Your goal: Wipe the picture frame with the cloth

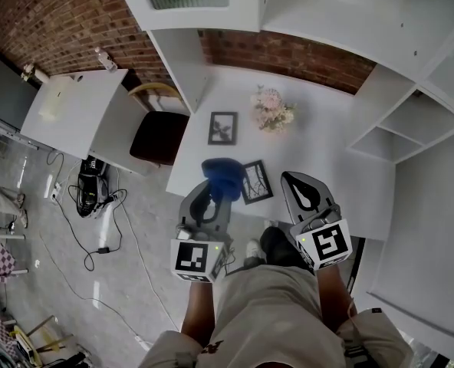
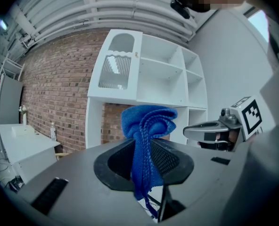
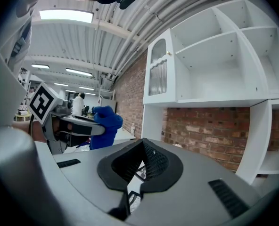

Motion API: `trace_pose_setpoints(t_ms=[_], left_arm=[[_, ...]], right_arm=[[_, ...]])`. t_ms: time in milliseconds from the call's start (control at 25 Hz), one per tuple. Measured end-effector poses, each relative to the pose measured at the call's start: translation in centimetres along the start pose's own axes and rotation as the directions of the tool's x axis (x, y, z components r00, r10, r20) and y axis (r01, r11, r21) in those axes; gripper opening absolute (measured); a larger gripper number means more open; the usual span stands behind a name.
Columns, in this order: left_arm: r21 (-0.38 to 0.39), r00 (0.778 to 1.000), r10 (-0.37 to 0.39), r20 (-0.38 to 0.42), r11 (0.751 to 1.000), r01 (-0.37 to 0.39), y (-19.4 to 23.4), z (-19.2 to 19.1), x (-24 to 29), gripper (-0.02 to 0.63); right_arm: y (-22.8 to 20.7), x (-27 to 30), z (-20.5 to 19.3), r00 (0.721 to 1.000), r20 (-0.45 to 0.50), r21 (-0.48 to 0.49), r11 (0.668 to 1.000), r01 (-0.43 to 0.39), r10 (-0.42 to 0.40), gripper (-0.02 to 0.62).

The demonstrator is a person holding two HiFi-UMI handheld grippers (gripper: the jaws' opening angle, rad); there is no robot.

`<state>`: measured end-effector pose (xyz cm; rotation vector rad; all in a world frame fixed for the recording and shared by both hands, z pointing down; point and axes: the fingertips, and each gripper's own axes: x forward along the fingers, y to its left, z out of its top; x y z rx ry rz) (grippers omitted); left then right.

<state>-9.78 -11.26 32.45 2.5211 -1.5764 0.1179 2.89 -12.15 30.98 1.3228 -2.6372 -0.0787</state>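
Where brick wall (image 1: 58, 18) meets shelving (image 1: 350, 14), white table (image 1: 327, 152) stands.

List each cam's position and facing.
Head view: on the head, facing steeply down at the table; legs, left tongs and right tongs show.
Left gripper view: on left tongs, facing shelves; own jaws pinch cloth.
Right gripper view: on right tongs, facing shelves; own jaws shut, empty.
Shared: both gripper views see shelves, brick wall, cloth.

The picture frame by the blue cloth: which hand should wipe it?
Left. The left tool grips the blue cloth, bunched right beside the nearer picture frame. The right tool is shut on nothing, so it would need the cloth first.
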Motion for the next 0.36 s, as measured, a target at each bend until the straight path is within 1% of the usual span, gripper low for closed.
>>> trace_pose_setpoints(t_ms=[200,360], left_arm=[[0.007,1.0,-0.003,0.022,1.0,0.003,0.27,0.66,0.18,0.098],[0.01,1.0,-0.015,0.01,1.0,0.015,0.23,0.75,0.24,0.098]], right_arm=[[0.14,0.19,0.09,1.0,-0.003,0.001,1.0,0.003,-0.003,-0.005],[0.25,0.41,0.15,1.0,-0.013,0.0,1.0,0.005,-0.005,-0.005]])
